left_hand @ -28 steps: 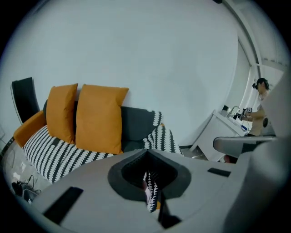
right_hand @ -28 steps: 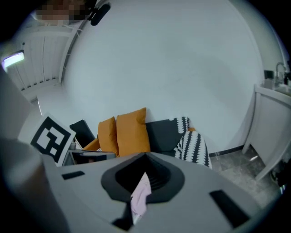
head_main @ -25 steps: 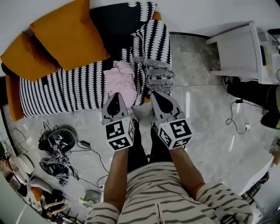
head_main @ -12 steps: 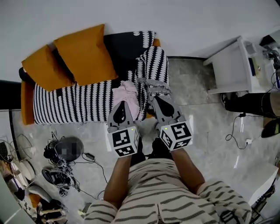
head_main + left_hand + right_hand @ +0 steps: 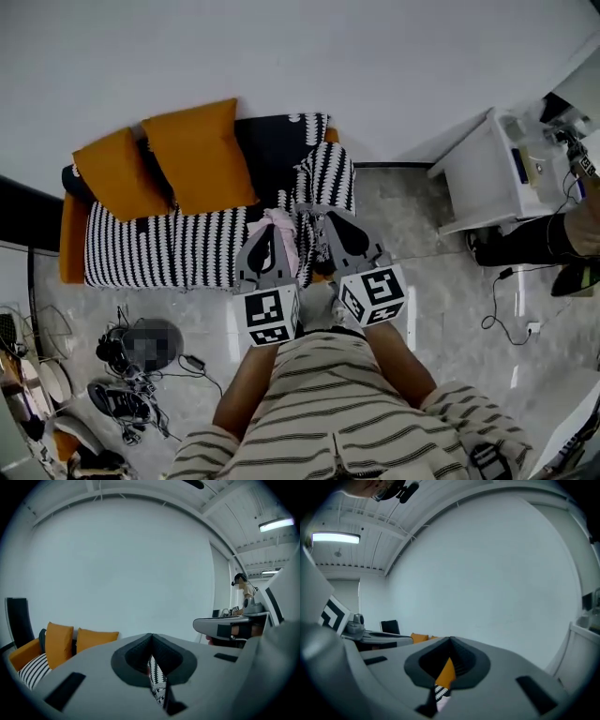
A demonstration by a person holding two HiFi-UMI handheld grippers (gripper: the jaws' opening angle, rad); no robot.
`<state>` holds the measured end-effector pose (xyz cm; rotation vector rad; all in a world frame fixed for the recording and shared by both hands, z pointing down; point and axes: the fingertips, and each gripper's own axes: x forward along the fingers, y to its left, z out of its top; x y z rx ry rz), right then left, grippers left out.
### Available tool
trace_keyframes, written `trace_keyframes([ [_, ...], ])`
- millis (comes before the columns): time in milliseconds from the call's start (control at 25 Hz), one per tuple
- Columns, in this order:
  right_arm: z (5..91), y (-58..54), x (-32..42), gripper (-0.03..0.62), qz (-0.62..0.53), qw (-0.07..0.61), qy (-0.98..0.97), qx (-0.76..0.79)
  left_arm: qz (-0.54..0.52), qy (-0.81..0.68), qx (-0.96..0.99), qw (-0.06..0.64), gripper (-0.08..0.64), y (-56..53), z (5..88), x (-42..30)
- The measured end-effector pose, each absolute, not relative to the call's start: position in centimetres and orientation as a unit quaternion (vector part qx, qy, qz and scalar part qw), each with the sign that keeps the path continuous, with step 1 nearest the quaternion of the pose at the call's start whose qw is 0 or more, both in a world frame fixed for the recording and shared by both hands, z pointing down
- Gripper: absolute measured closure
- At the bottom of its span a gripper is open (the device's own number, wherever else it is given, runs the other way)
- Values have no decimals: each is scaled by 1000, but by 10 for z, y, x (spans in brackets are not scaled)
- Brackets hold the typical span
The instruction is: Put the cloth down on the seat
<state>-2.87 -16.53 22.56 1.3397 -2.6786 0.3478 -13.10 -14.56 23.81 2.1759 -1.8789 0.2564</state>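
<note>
A crumpled pink cloth [image 5: 283, 229] lies at the front edge of the sofa seat [image 5: 169, 248], which has a black-and-white patterned cover. In the head view my left gripper [image 5: 265, 231] overlaps the cloth's left side, and my right gripper [image 5: 322, 217] is just to its right. Both are held up side by side and point at the sofa, each shut with nothing between the jaws. In the left gripper view the closed left gripper [image 5: 151, 636] faces the white wall. The right gripper [image 5: 450, 641] does the same in its own view. Only slivers of the sofa show below the tips.
Two orange cushions [image 5: 197, 155] lean on the sofa back. A patterned throw [image 5: 330, 178] hangs over the sofa's right end. A white cabinet [image 5: 483, 173] and a seated person's legs [image 5: 544, 239] are on the right. Shoes and cables [image 5: 127, 398] litter the floor at lower left.
The head view has tilted up and back, so the sofa looks farther off. Both grippers stay shut and side by side. The pink cloth has not moved on the seat.
</note>
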Motion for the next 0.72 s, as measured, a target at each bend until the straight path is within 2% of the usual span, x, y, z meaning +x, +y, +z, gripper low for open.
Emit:
trace_keyframes([
  [280,173,-160,-31,578,72,32,-891,448,52,-643,758,94,555,-142,189,-128],
  [720,147,-157,-25,578,36,16,-890,454,24,-634,771,60,555,-142,157,-113],
])
